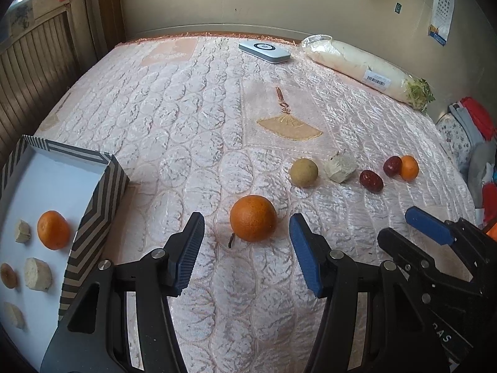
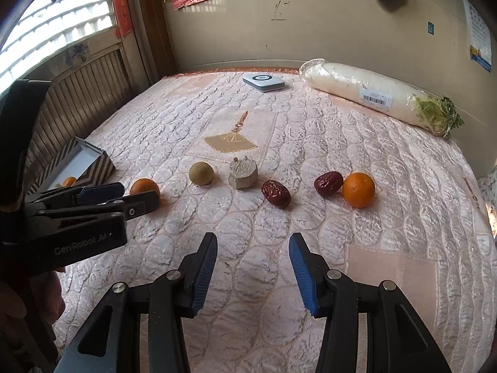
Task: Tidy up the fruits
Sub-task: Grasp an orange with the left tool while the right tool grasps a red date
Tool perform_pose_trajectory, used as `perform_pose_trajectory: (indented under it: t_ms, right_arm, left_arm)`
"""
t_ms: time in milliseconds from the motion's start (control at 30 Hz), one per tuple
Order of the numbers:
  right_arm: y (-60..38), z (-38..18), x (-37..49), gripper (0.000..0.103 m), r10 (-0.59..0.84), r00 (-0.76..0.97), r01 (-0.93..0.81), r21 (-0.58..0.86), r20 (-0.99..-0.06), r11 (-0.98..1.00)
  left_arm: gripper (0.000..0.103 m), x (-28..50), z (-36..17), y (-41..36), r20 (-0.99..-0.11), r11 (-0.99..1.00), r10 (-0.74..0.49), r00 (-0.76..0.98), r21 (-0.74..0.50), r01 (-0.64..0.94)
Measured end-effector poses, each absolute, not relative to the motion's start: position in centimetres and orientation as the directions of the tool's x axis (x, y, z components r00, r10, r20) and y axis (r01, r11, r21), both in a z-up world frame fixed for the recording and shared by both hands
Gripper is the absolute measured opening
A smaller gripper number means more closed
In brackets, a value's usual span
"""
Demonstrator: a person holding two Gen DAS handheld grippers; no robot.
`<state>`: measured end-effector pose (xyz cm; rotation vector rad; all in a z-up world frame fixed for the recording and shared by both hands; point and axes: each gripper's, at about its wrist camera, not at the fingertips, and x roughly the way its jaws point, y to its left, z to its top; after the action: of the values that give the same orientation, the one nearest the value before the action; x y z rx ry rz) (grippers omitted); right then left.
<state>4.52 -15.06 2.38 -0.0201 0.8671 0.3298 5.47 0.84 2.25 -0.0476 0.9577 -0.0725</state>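
An orange (image 1: pixel 253 218) lies just ahead of the spread left hand-held gripper (image 1: pixel 247 253).

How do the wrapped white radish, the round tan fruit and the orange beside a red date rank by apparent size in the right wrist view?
1. Wrapped white radish
2. Orange
3. Round tan fruit, though it sits slightly farther away.

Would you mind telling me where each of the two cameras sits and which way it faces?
Left wrist: on the left gripper, facing the near orange, with the striped box at left; the right gripper shows.
Right wrist: on the right gripper, facing the bedspread; the left gripper intrudes.
Both share the dates, radish.
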Motion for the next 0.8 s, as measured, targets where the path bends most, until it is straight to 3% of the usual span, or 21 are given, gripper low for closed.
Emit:
perform_pose_trajectory:
  t_ms: [400,533,733,800]
  right_arm:
    - [-14.2,1.4,9.5,0.046,0.262,0.589,-0.382,0.022,-0.764,0.924]
    - [-13.8,0.8,10.3,0.024,0.273,0.565,-0.414,0.018,-0.779,0.910]
    - [-14.4,1.0,9.6,0.022,0.285,0.571,-0.389,0.052,-0.770,0.920]
    - [-14.6,1.3,9.0,0.022,0.277,0.579,-0.369,0.057,-0.767,0.928]
  left_arm:
    - [0.057,6.5,1.5,0.8,-0.828,0.998,-0.069,0.556,-0.063,0.029]
    - [0.057,6.8,1.2,0.6,-0.829,0.999,-0.053,0.557,-0.046,0.026]
    - [0.056,6.7,1.3,0.8,-0.818,0.997,-0.072,0.570,-0.063,0.037]
    - [0.041,6.6,1.2,0.9,-0.816,0.997,-0.073,0.574,-0.058,0.044]
